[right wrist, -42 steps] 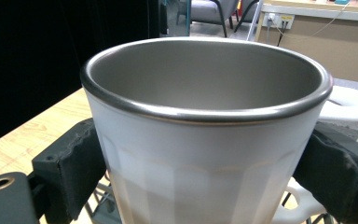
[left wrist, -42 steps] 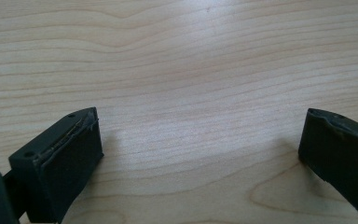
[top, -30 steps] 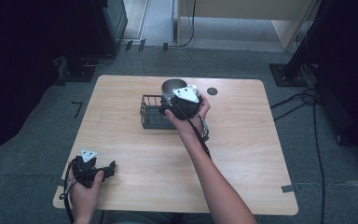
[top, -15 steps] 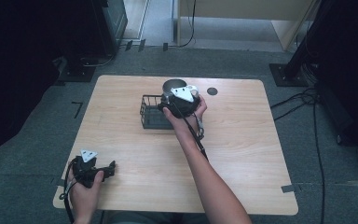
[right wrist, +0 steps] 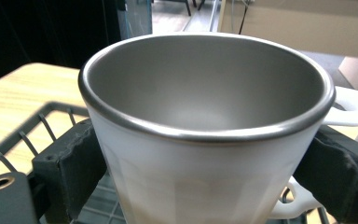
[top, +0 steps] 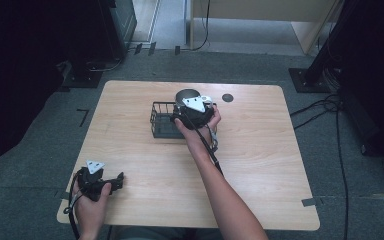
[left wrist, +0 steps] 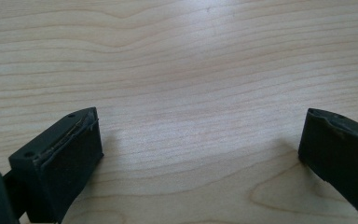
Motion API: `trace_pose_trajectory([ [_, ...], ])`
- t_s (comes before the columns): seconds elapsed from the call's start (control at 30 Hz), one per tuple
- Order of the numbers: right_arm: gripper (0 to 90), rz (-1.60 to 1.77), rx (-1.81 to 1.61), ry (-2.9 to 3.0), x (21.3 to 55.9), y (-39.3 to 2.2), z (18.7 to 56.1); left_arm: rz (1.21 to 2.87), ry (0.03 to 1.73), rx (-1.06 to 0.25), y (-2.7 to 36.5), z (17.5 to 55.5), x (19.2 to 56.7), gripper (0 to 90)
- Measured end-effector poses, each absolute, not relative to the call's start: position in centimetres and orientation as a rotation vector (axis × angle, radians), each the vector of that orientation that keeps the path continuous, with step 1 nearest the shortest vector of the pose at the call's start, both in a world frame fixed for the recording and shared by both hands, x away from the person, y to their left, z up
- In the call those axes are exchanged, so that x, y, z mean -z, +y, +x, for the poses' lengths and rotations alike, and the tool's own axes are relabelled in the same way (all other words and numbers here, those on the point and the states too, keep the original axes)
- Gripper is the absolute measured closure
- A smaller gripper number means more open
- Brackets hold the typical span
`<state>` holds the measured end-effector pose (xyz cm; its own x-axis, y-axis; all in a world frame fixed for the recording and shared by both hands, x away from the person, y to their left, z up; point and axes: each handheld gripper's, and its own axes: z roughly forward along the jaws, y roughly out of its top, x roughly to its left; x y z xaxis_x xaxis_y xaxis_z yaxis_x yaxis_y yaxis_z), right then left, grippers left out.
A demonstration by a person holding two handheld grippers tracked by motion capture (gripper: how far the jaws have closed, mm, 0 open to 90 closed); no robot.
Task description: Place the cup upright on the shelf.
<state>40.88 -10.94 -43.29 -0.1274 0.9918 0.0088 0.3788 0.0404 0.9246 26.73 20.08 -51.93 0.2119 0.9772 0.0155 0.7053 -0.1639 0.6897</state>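
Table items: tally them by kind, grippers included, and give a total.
Mugs: 1, white mug with a steel lining
Wire baskets: 1, black basket
Dark round discs: 1, disc
Grippers: 2, left gripper, right gripper
Total: 5

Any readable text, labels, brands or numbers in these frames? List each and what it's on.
None readable.
White mug with a steel-lined inside, held by the right gripper: no print on the side shown.
Black wire basket: no label.
Light wooden table: bare grain; the small dark round disc on it is too small to read.
Left gripper: no markings visible.
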Motion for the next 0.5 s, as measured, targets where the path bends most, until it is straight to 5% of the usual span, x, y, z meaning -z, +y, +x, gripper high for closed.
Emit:
trace_pose_trajectory([
  [0.5,3.7,1.471,-1.071,1.715,44.3,-11.7,40.7,1.938,1.553,-0.639,20.1,26.7,51.9,0.0],
])
